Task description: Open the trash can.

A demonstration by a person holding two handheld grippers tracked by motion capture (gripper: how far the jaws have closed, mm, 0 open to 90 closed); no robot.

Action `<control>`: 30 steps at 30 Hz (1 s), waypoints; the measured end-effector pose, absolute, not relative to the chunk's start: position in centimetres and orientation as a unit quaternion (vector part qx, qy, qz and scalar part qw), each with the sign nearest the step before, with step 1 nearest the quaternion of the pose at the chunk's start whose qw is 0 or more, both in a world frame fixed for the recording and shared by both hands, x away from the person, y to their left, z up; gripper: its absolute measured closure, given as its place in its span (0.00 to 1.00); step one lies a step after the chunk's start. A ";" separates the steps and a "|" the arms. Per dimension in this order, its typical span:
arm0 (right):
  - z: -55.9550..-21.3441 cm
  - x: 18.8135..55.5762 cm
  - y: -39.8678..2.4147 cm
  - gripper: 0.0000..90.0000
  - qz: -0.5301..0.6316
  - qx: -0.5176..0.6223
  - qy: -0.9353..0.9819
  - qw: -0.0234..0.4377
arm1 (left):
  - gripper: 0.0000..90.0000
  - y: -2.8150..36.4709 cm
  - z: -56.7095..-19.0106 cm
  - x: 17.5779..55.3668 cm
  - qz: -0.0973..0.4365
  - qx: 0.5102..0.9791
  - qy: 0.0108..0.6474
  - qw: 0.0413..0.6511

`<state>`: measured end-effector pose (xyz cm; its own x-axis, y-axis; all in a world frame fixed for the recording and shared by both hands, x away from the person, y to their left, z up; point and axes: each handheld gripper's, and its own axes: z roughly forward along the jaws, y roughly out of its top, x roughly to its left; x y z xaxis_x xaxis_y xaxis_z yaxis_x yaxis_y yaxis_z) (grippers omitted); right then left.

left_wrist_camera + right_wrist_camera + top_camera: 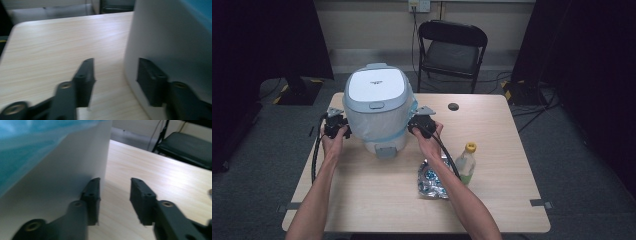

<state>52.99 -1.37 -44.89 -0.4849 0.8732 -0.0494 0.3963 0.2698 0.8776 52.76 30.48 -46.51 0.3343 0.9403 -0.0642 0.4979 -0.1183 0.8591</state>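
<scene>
Both grippers, left [343, 125] & right [414, 124], flanking blurred bin [379, 107].

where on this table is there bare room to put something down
The table's right side beyond the bottle is bare; so are the near left corner and the far right past the small dark hole. It is crowded around the white bin, flanked by the left gripper and right gripper, and near the foil bag.

We see a white pedal bin [378, 107] with a pale lid standing on the bench [362, 190]. The left gripper [338, 126] and right gripper [418, 123] flank its sides, held close against it. A yellow-capped bottle [466, 164] stands beside crumpled foil [432, 179]. A black chair [452, 50] sits beyond.
</scene>
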 end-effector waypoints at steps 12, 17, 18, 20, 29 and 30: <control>-44.7 50.6 -1.4 0.90 0.440 0.397 0.767 0.245 | 0.93 30.0 -46.0 50.9 0.251 0.723 0.478 0.431; -44.6 49.6 -1.5 0.94 0.440 0.394 0.770 0.241 | 1.00 29.5 -45.4 50.2 0.252 0.738 0.469 0.415; -44.6 49.4 -1.5 0.95 0.439 0.395 0.770 0.240 | 1.00 29.6 -45.4 50.1 0.243 0.737 0.470 0.420; -44.5 49.1 -1.6 0.95 0.438 0.393 0.773 0.239 | 1.00 29.6 -45.3 49.6 0.248 0.746 0.460 0.414; -44.6 47.6 -2.2 0.96 0.449 0.396 0.770 0.221 | 1.00 29.4 -45.6 46.6 0.241 0.736 0.466 0.428; -44.6 47.5 -2.2 0.96 0.450 0.396 0.770 0.220 | 1.00 29.5 -45.7 46.3 0.238 0.735 0.465 0.433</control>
